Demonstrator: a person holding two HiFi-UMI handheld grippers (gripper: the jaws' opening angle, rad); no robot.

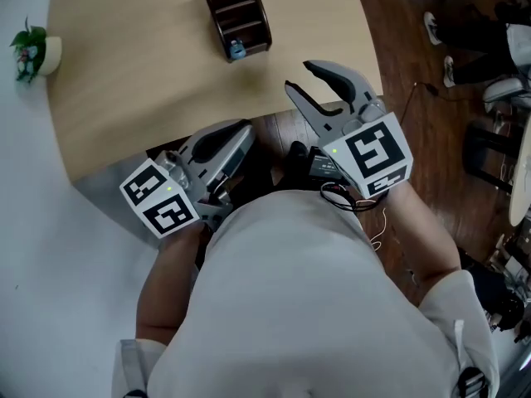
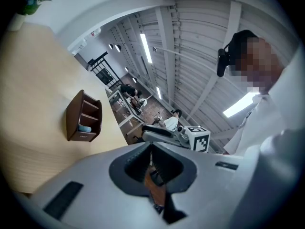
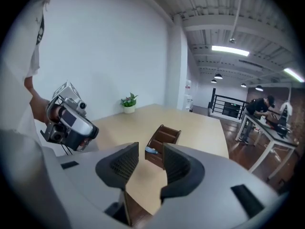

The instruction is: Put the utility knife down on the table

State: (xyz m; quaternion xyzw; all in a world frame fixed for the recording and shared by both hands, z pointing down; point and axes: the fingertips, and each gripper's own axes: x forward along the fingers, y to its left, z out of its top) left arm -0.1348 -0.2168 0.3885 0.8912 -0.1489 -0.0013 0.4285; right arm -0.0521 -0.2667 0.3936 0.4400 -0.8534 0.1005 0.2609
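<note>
Gaping apart, the right tongs (image 3: 150,152) pinch nothing; their two dark ribbed pads frame the tabletop (image 3: 200,128) beyond. The left tongs (image 2: 151,149) are pressed together at the tips, with nothing that I can make out caught between them. Only a thin brown strip, the colour of the wood floor, shows in the slot nearer the camera. Both are held close against the person's pale shirt (image 1: 307,288), by the near edge of the tabletop. The left tongs are low beside that edge and the right tongs reach a little over it. Well apart from both, towards the far side of the tabletop, is a dark brown wooden organiser (image 1: 241,11) with three open compartments. A small blue item (image 1: 238,50), which seems to be the utility knife, lies in the compartment nearest the person; it is too small to tell more. At the far left edge of the tabletop sits a little green plant (image 1: 27,46) in a white pot.
</note>
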